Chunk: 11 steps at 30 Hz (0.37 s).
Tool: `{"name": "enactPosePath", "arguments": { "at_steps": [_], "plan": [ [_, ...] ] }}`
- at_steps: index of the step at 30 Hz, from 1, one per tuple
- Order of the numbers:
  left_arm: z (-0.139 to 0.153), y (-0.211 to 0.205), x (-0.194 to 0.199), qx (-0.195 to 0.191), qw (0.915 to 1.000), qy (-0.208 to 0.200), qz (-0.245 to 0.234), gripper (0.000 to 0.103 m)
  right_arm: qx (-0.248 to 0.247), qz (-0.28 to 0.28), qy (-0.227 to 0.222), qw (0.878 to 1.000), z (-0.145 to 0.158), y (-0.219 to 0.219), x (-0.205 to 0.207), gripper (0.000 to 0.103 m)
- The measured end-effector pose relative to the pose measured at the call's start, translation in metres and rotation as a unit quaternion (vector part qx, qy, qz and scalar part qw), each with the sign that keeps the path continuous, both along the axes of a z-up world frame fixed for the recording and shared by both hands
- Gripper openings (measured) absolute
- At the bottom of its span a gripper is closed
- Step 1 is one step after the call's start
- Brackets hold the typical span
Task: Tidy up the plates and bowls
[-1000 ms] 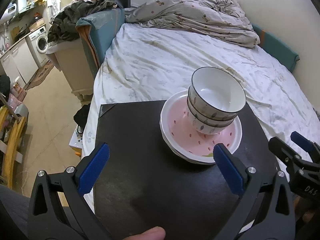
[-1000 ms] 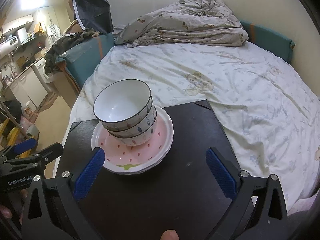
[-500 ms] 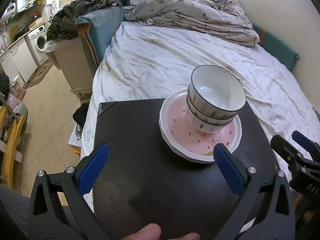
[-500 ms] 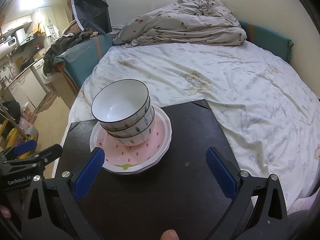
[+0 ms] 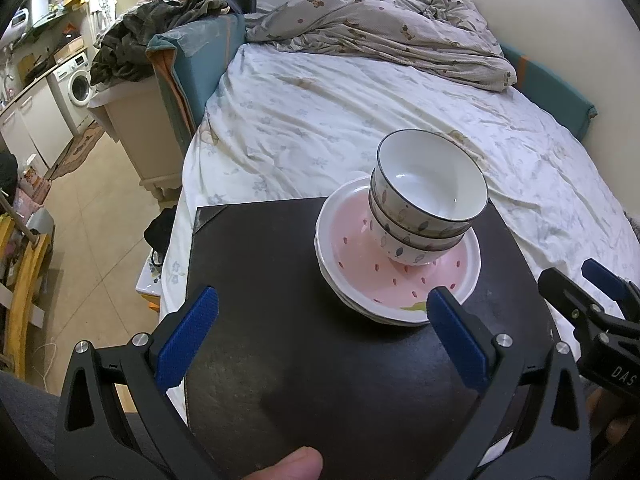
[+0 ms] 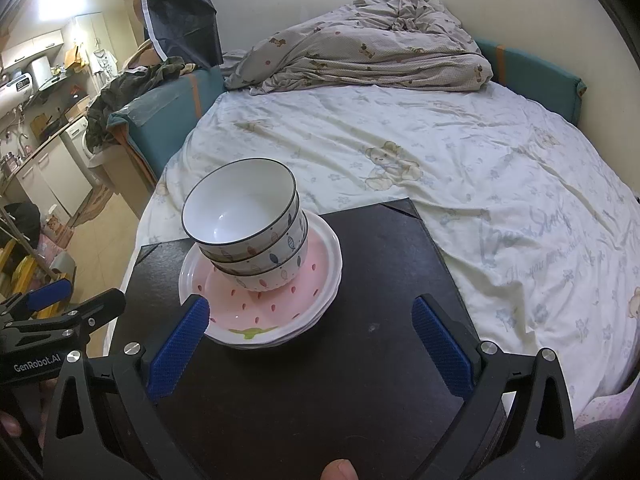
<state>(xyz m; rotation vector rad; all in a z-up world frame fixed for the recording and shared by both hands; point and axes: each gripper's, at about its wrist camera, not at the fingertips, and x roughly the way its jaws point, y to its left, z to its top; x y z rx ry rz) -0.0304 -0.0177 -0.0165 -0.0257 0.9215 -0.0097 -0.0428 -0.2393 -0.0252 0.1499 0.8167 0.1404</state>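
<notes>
Pretty much done by the look of it: two bowls (image 5: 430,196) sat nested on the pink plates (image 5: 400,276), stacked at about 1 o'clock on the black worktop (image 5: 300,280). Left gripper (image 5: 320,336) and right gripper (image 6: 310,340) both had jaws wide apart, holding nothing. Readable print: "GenRobot.AI" and "DAS" on the grippers.

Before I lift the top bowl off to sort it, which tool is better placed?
Hard to call, slightly the right tool: open, empty, the stacked bowls nearer its centreline. The left tool is open too.
</notes>
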Motion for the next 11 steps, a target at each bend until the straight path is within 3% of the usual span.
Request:
{"name": "enactPosePath", "arguments": {
  "at_steps": [11],
  "plan": [
    [0.0015,0.0002,0.0008,-0.009,0.9999,0.0,-0.006,0.103,0.0,0.0,-0.001,1.0,0.0002,0.0001,-0.0006,0.103]
  ]
}}
